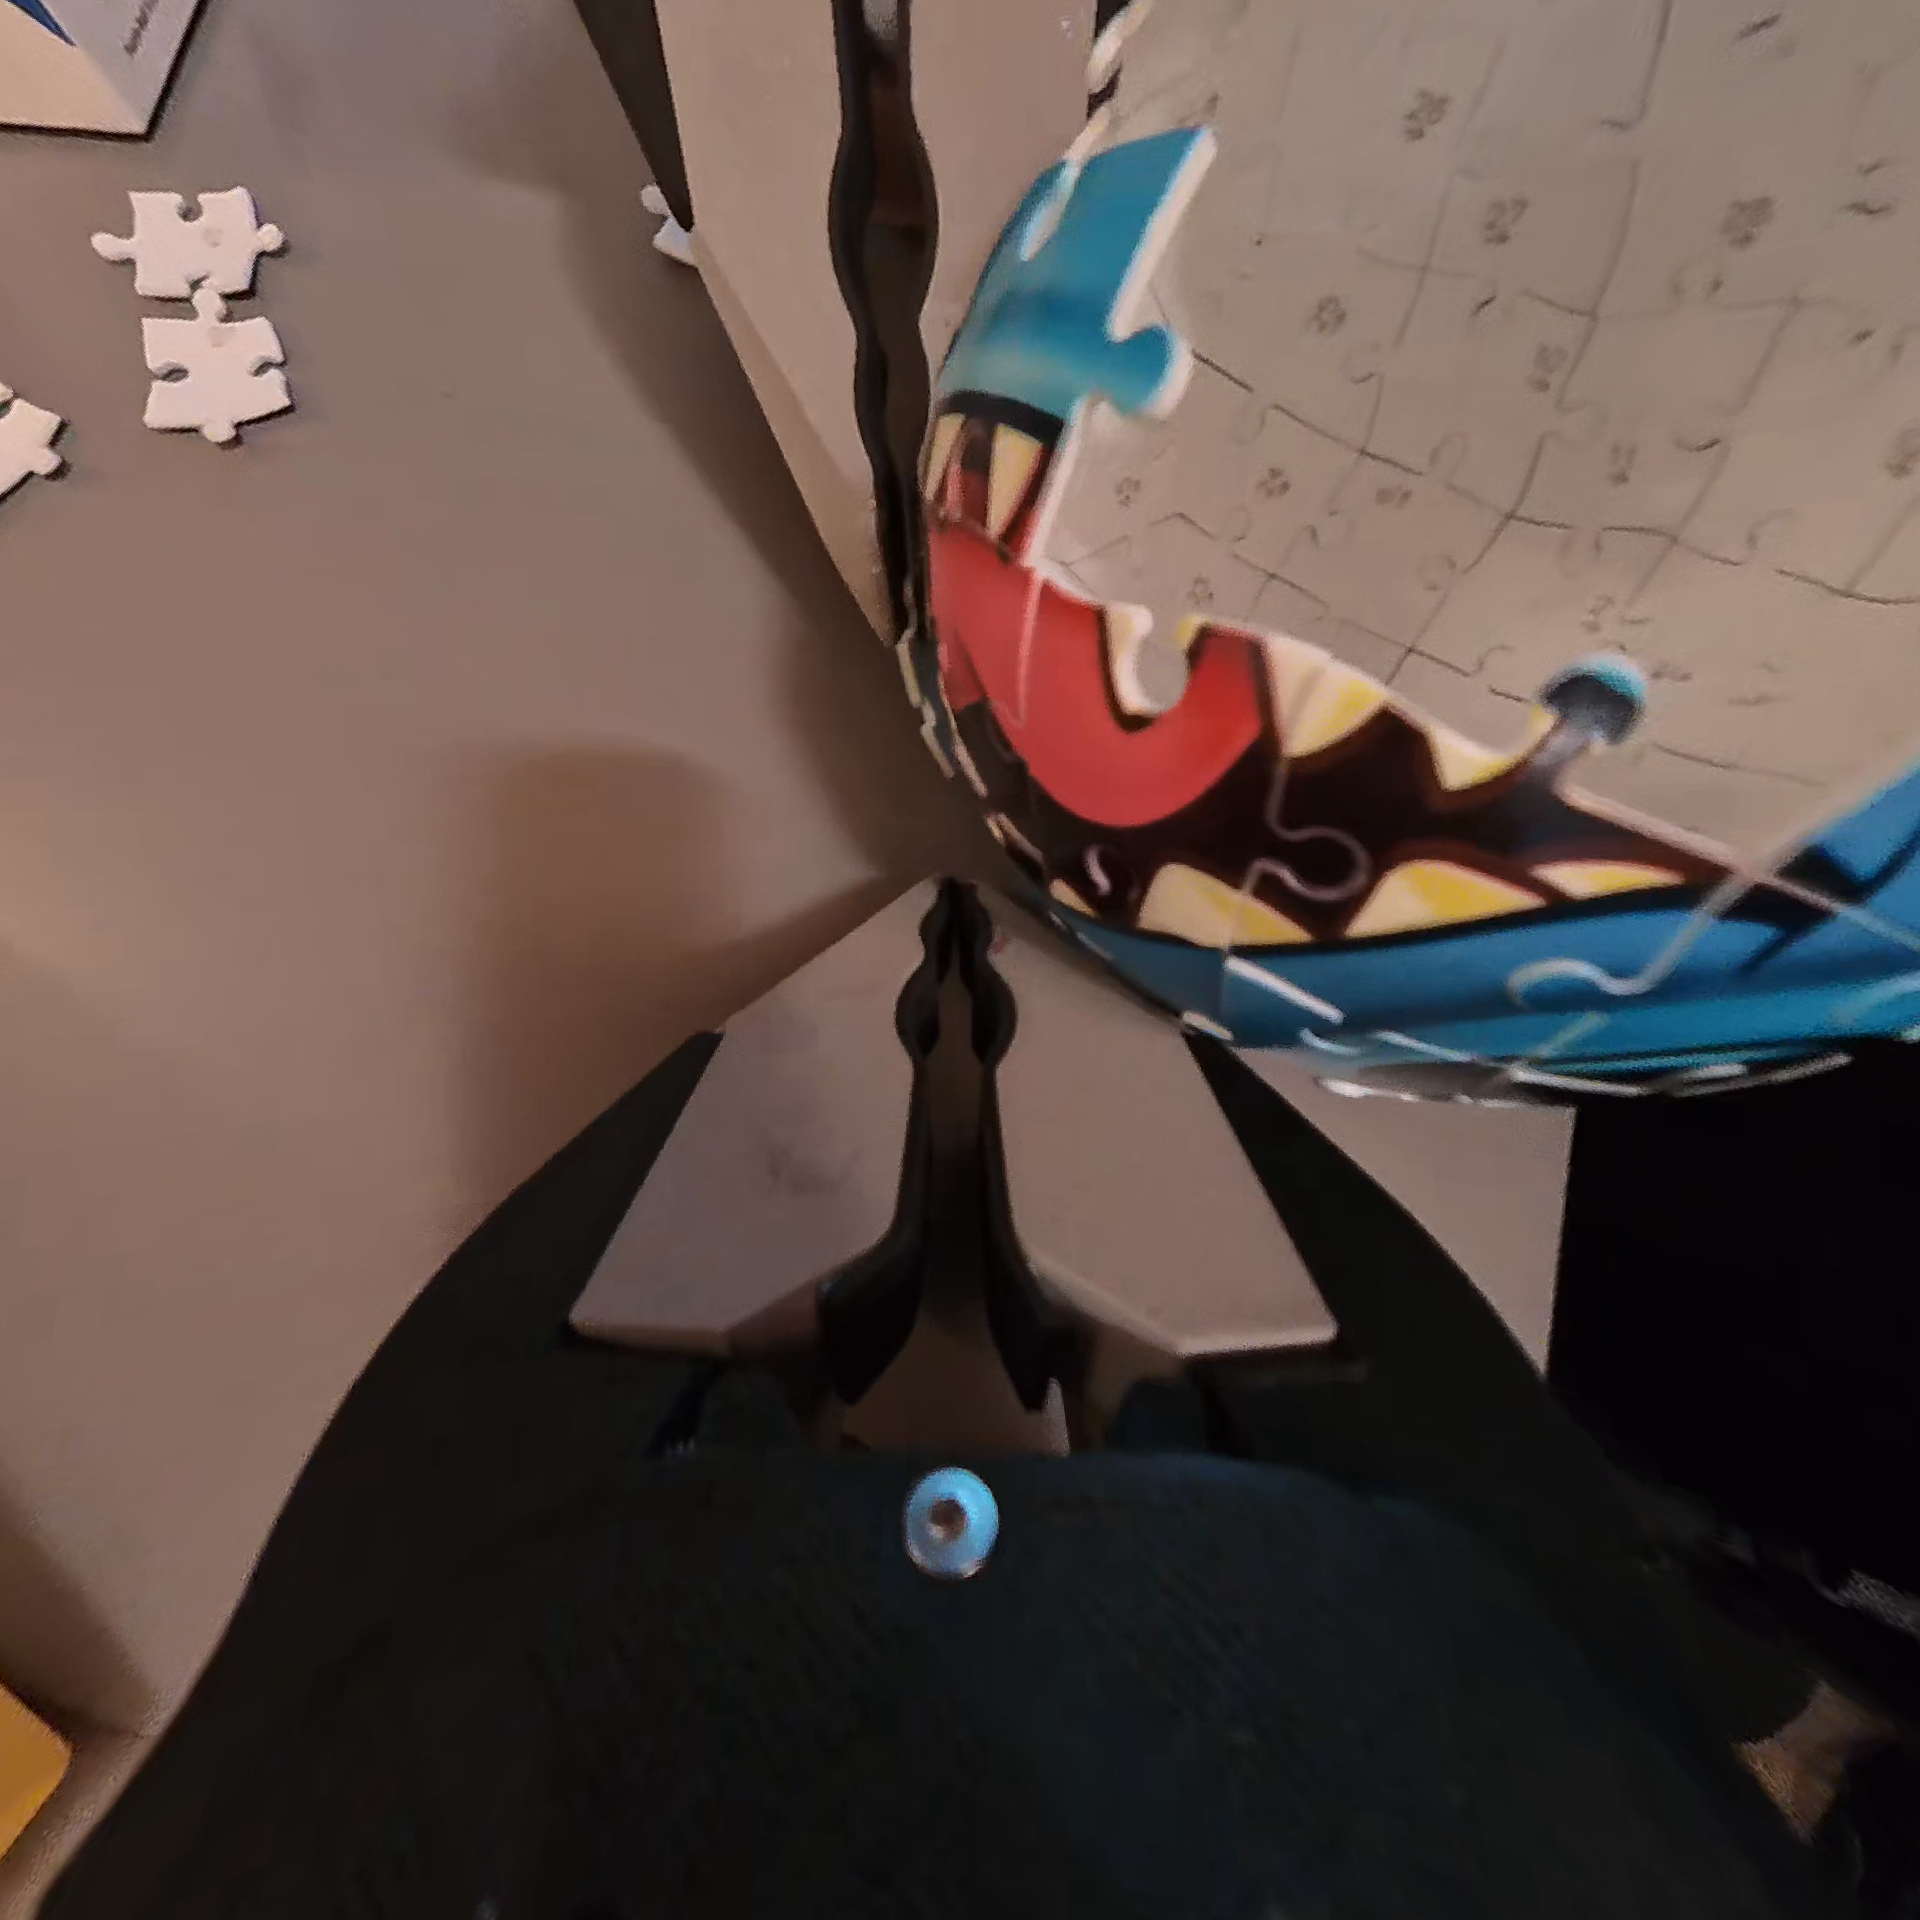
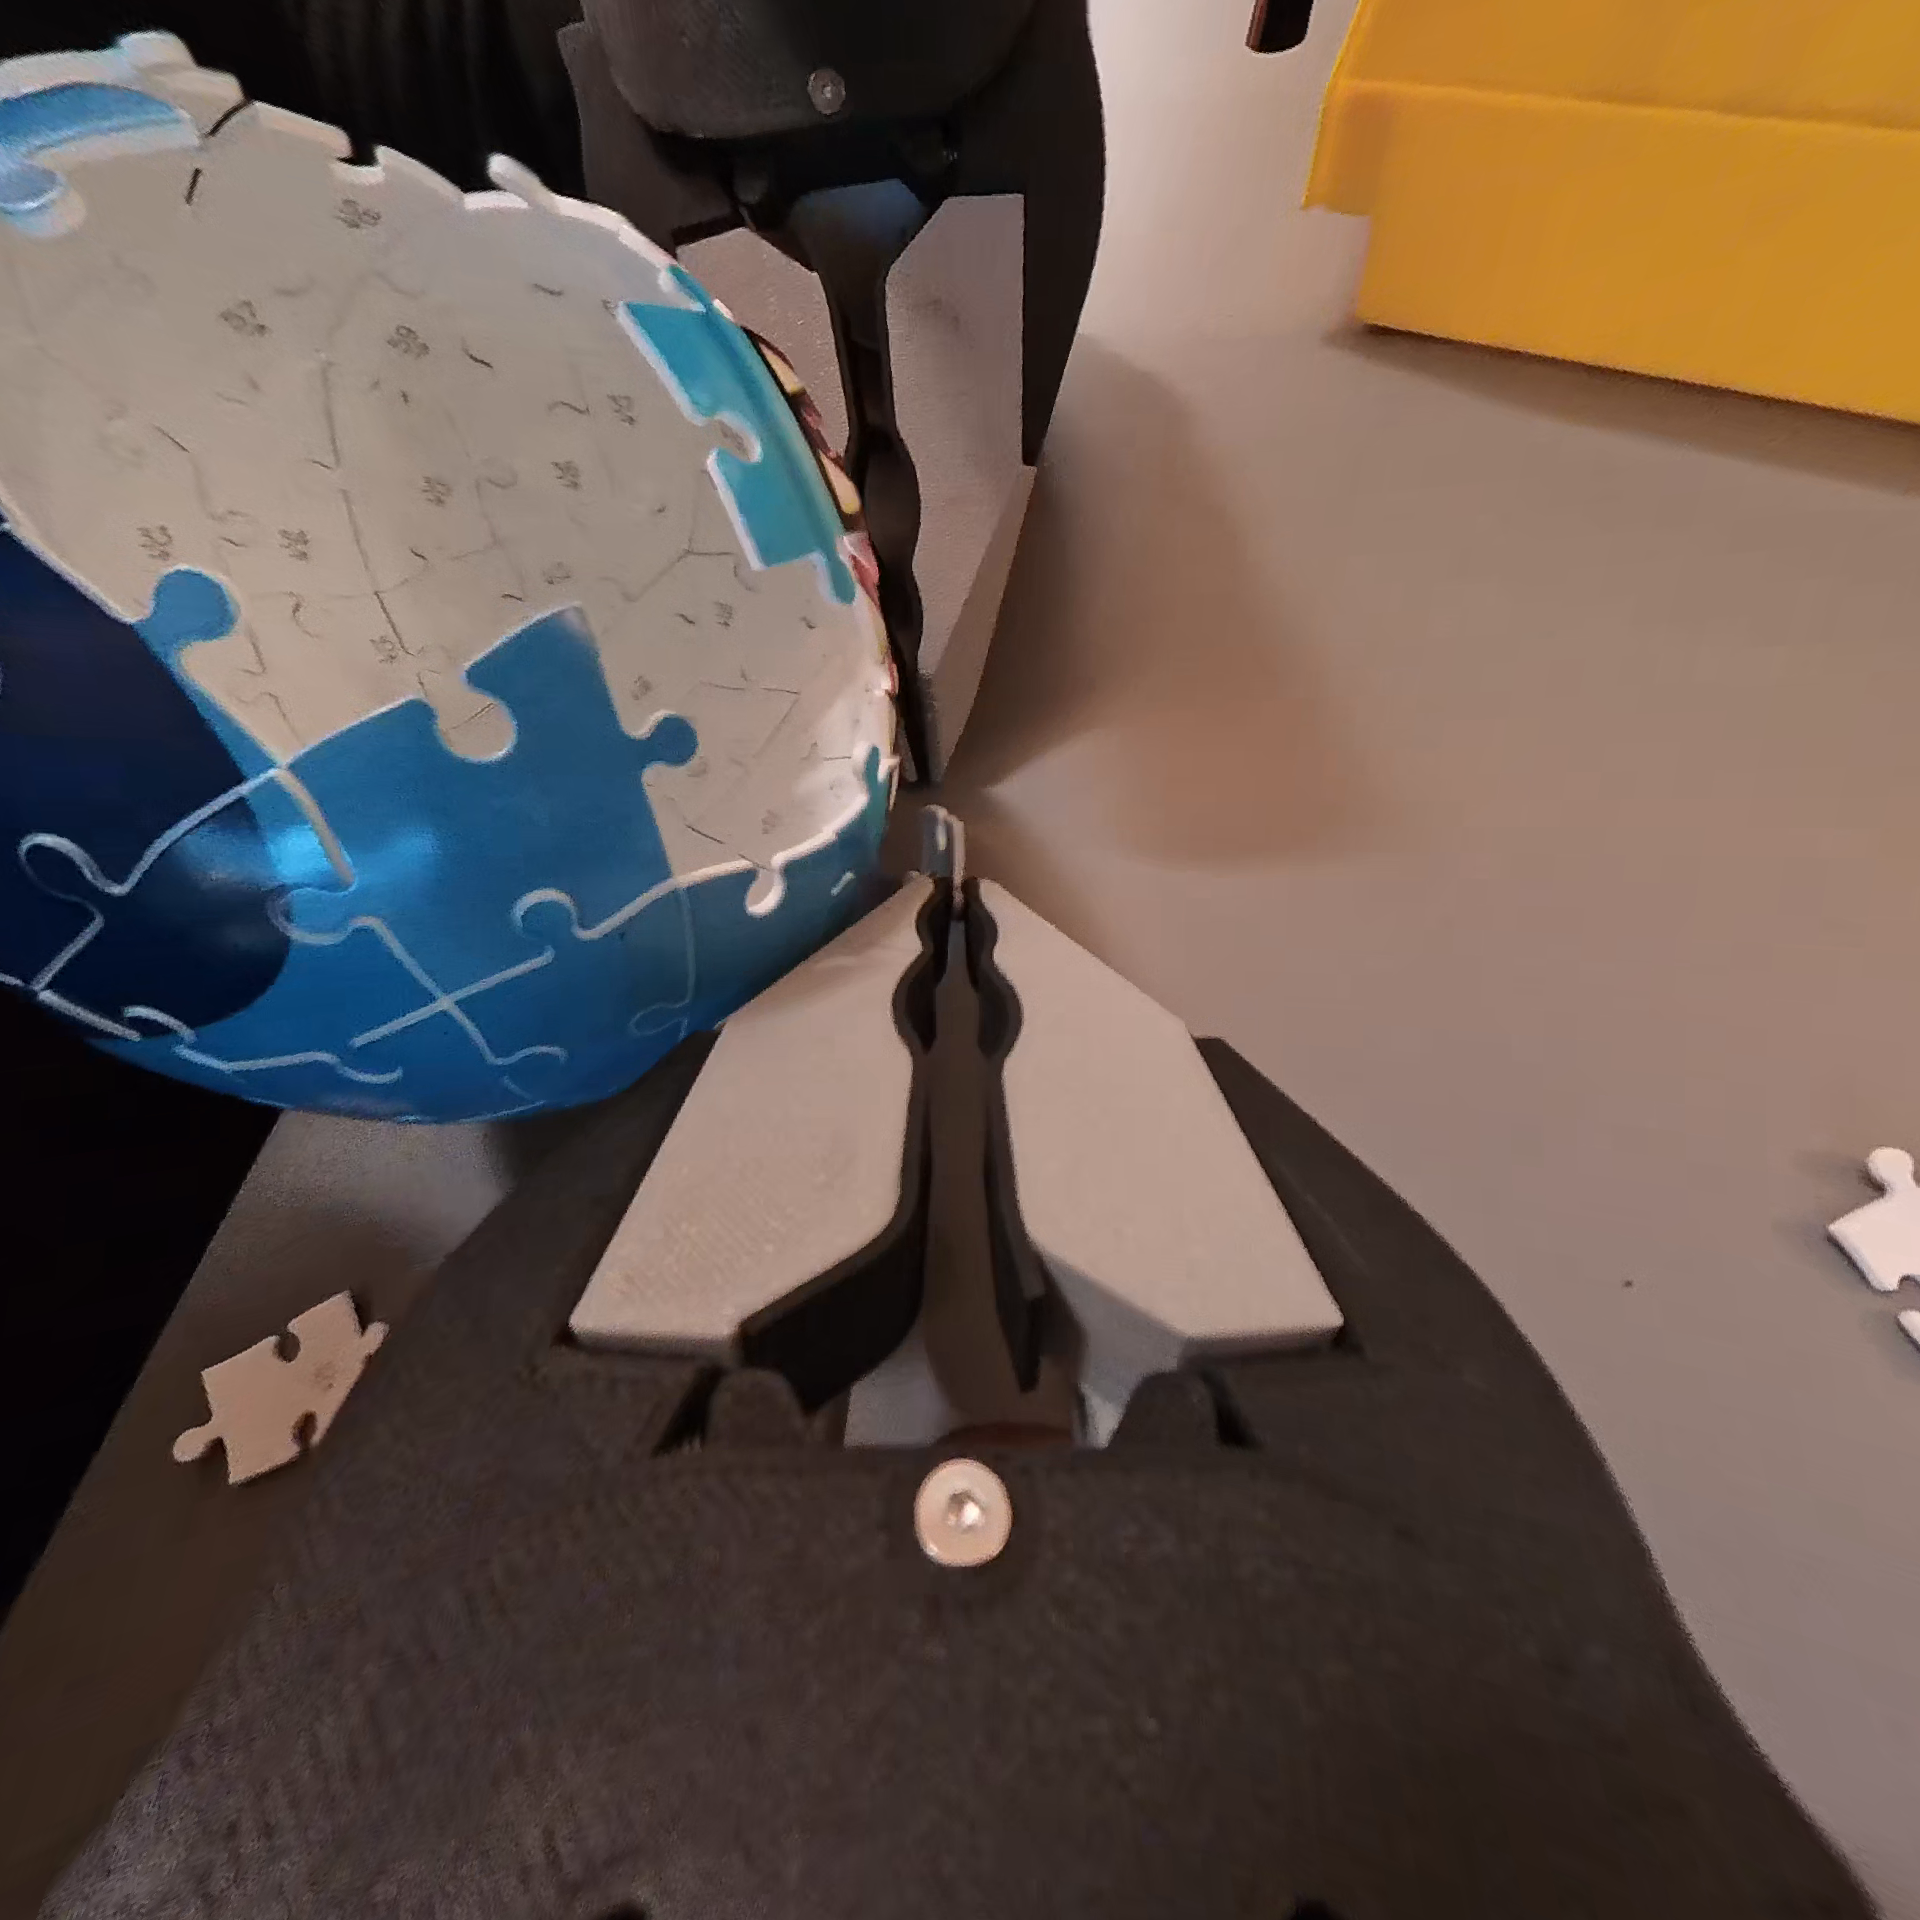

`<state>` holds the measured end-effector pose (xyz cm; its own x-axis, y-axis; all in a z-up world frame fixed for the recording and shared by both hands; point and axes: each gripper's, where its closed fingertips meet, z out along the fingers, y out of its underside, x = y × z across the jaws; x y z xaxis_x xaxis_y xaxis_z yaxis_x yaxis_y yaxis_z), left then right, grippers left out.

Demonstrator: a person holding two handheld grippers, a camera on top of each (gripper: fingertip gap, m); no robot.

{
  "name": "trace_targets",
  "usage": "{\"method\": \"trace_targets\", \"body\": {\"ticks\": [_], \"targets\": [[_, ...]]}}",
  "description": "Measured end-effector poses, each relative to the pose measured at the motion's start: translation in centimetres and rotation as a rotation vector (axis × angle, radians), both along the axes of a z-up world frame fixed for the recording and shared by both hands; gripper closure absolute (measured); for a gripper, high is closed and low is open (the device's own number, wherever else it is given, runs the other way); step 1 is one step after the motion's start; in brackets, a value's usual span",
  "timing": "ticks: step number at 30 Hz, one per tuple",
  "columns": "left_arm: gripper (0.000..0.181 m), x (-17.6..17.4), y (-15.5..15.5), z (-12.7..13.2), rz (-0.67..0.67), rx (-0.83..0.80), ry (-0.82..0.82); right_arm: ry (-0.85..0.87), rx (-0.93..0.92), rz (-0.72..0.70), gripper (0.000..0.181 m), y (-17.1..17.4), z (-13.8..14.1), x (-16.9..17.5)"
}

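Note:
A half-built puzzle ball (image 1: 1455,416), blue outside with a toothy red mouth and grey inside, shows at the right of the left wrist view. My left gripper (image 1: 954,914) is shut with its tips at the ball's rim and seems to pinch it. In the right wrist view the ball (image 2: 416,468) is at the left, with the left gripper (image 2: 912,769) on its rim. My right gripper (image 2: 943,888) is shut on a small puzzle piece (image 2: 940,831), held edge-on right beside the rim. It comes in from the top of the left wrist view (image 1: 896,629).
Loose white puzzle pieces (image 1: 192,244) lie on the grey table (image 2: 1455,727) and a white box (image 1: 73,62) stands at the far left. A face-down piece (image 2: 281,1387) lies near the table edge. More pieces (image 2: 1881,1226) lie at the right. A yellow bin (image 2: 1642,208) stands behind. Left tips to right tips: about 4 centimeters.

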<state>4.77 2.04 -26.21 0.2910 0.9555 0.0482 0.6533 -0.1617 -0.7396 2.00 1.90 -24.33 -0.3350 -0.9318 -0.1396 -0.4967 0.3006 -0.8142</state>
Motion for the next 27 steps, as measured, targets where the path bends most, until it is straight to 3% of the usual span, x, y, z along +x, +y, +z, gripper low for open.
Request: {"method": "trace_targets", "body": {"ticks": [13, 24, 27], "targets": [[0.181, -0.2, -0.6, 0.0, 0.054, -0.03, 0.007, 0.003, -0.024, -0.015, 0.181, 0.2, 0.1, 0.0], [0.181, 0.1, 0.5, 0.0, -0.023, 0.059, -0.016, 0.007, -0.032, -0.014, 0.181, 0.4, 0.0, 0.0], [0.181, 0.1, 0.5, 0.0, -0.023, 0.02, -0.004, 0.0, -0.013, -0.005, 0.181, 0.8, 0.0, 0.1]]}}
